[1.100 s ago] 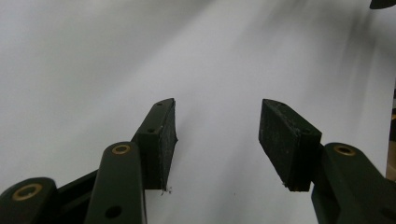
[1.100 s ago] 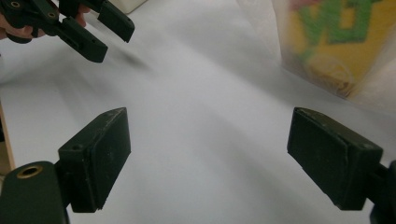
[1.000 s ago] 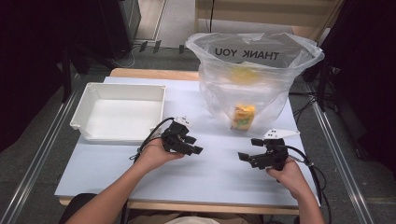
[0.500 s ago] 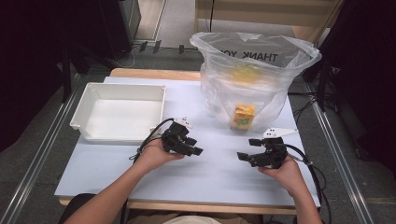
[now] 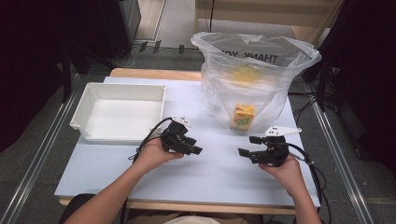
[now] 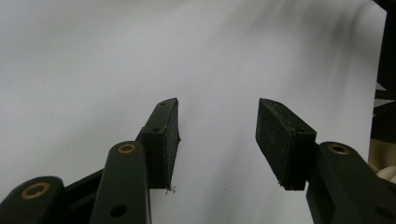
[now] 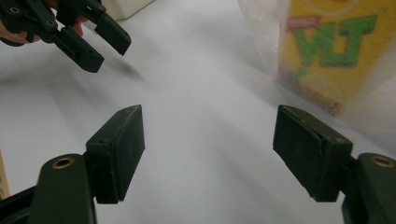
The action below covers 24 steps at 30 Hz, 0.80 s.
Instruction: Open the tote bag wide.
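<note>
Both grippers held low over the bench (image 5: 140, 179), jaws empty.
Left gripper (image 5: 194, 146) and right gripper (image 5: 246, 145) are pointed at each other; jaws parted, lately narrowing slightly, nothing between. Yellow carton (image 5: 243, 116) is stood beyond, inside the plastic bag (image 5: 280, 84); white tray (image 5: 93, 128) far left.

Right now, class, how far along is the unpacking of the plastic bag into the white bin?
Nothing looks done: the white bin holds nothing. In hand: nothing; left gripper and right gripper hover open, jaws just closing slightly. Left: the yellow carton and another yellow item sit inside the plastic bag.
</note>
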Motion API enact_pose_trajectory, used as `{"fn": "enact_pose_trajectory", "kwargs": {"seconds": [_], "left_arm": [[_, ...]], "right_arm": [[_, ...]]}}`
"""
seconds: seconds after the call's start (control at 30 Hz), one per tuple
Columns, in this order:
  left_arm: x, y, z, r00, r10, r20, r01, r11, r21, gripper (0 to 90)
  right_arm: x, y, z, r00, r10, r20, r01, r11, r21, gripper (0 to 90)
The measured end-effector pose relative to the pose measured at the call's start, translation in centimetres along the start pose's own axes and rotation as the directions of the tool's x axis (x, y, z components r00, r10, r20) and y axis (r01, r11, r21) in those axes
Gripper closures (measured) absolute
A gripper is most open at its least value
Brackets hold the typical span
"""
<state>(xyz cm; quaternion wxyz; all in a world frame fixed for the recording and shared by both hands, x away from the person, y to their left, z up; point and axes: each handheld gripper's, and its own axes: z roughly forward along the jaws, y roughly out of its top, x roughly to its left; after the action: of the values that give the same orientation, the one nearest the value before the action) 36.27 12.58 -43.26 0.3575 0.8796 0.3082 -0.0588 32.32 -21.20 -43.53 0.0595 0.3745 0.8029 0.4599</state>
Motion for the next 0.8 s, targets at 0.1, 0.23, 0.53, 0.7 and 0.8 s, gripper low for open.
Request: {"fn": "enact_pose_trajectory", "kwargs": {"seconds": [0.1, 0.23, 0.53, 0.7, 0.8], "left_arm": [[-0.01, 0.01, 0.07, 1.0, -0.001, -0.002, 0.001, 1.0, 0.004, 50.0], [0.03, 0.05, 0.21, 1.0, -0.001, -0.006, 0.001, 1.0, 0.01, 47.6], [0.37, 0.21, 0.2, 0.9998, -0.022, 0.001, 0.022, 0.9997, -0.009, 43.1], [0.5, 0.33, 0.28, 0.9992, -0.039, 0.009, 0.039, 0.9992, -0.009, 43.5], [0.54, 0.52, 0.31, 0.9978, -0.061, 0.024, 0.061, 0.9981, -0.003, 49.5]], "right_arm": [[0.0, -0.05, 0.04, 1.0, 0.002, -0.001, -0.002, 1.0, 0.015, 28.9], [-0.04, -0.07, -0.01, 0.9999, -0.009, -0.01, 0.009, 1.0, 0.024, 32.2], [-0.29, 0.0, -0.21, 0.9996, -0.002, -0.027, 0.003, 0.999, 0.032, 36.0], [-0.28, -0.01, -0.38, 0.9996, -0.003, -0.028, 0.004, 0.999, 0.037, 38.4], [-0.52, -0.01, -0.34, 0.9981, 0.02, -0.058, -0.016, 0.997, 0.073, 41.6]]}}
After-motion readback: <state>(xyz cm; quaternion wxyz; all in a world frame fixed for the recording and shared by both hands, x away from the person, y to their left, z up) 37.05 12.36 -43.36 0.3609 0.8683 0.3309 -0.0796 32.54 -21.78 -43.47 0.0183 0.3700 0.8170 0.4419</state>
